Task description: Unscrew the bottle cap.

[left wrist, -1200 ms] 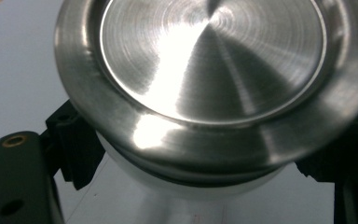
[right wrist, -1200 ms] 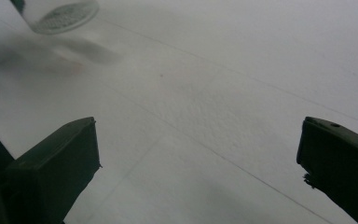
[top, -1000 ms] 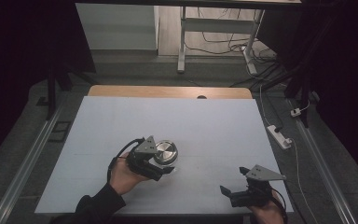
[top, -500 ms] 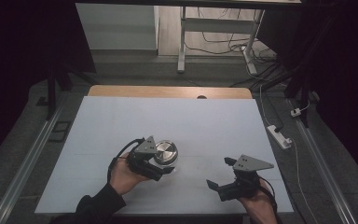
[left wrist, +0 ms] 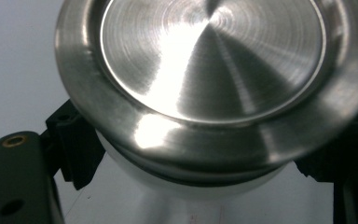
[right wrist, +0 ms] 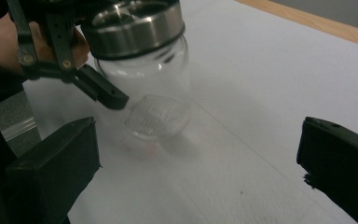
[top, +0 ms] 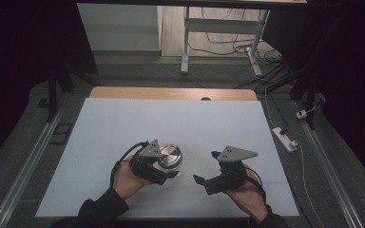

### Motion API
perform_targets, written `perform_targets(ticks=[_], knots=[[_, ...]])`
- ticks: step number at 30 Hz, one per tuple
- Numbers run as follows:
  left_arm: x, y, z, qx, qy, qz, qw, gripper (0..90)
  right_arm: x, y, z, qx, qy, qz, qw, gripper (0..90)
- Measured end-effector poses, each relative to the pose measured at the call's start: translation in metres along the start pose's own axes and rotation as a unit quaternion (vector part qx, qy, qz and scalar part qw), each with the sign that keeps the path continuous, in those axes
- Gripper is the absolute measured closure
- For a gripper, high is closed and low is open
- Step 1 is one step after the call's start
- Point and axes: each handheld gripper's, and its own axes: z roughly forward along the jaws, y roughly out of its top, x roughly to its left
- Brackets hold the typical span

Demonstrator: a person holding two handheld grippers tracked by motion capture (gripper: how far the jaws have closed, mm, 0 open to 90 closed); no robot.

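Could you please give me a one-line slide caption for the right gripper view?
Open right gripper faces a clear glass jar with steel lid, gripped by the left gripper.

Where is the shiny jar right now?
In the high view, the clear glass jar with a round steel lid stands on the white table, near its front, left of centre, held in the left claw, with the right claw open beside it.

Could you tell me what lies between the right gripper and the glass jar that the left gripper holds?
Nothing: between the right gripper and the jar, only bare white table, seen in the right gripper view.
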Motion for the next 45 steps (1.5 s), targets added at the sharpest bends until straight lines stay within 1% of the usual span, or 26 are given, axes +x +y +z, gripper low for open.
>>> perform_targets(ticks=[4,11,15,18,23,29,32,34,35,37,39,40,43,45], knots=[[-0.001,0.000,0.001,-0.001,-0.001,-0.003,1.0000,16.0,0.005,0.012,0.007,-0.003,0.006,-0.007,1.0000,0.0],[-0.002,0.001,0.003,0.005,-0.004,0.002,1.0000,16.0,0.013,0.029,0.021,-0.005,0.014,-0.021,0.9997,0.0],[-0.003,0.001,0.003,0.006,-0.008,0.002,0.9999,16.0,0.020,0.038,0.032,-0.005,0.017,-0.034,0.9992,0.0],[-0.003,0.002,0.003,0.006,-0.010,0.003,0.9999,16.0,0.022,0.042,0.041,-0.004,0.020,-0.038,0.9991,0.2],[-0.004,0.002,0.003,0.008,-0.015,0.003,0.9999,16.0,0.025,0.046,0.051,-0.006,0.030,-0.050,0.9983,5.5],[-0.005,0.003,0.003,0.007,-0.022,0.003,0.9997,16.0,0.028,0.048,0.061,-0.004,0.042,-0.058,0.9974,11.8],[-0.004,0.003,0.003,0.008,-0.024,0.001,0.9997,16.0,0.029,0.049,0.063,-0.007,0.050,-0.062,0.9968,18.1],[-0.003,0.003,0.003,0.009,-0.026,0.001,0.9996,16.0,0.030,0.049,0.063,-0.007,0.047,-0.071,0.9963,18.6],[-0.002,0.003,0.003,0.010,-0.031,0.001,0.9995,16.0,0.030,0.049,0.063,-0.008,0.048,-0.073,0.9961,19.1],[-0.002,0.003,0.002,0.009,-0.035,0.004,0.9993,16.0,0.028,0.049,0.062,-0.010,0.054,-0.072,0.9959,19.9],[-0.001,0.003,0.002,0.010,-0.043,0.009,0.9990,16.0,0.026,0.050,0.062,-0.010,0.069,-0.074,0.9949,20.0],[-0.001,0.003,0.002,0.007,-0.048,0.007,0.9988,16.0,0.024,0.050,0.061,-0.009,0.076,-0.075,0.9942,20.0],[0.000,0.003,0.001,0.005,-0.064,0.013,0.9979,16.0,0.018,0.049,0.060,-0.011,0.106,-0.077,0.9914,20.0],[0.000,0.003,0.000,0.003,-0.074,0.018,0.9971,16.1,0.013,0.049,0.059,-0.013,0.130,-0.086,0.9876,20.0]])
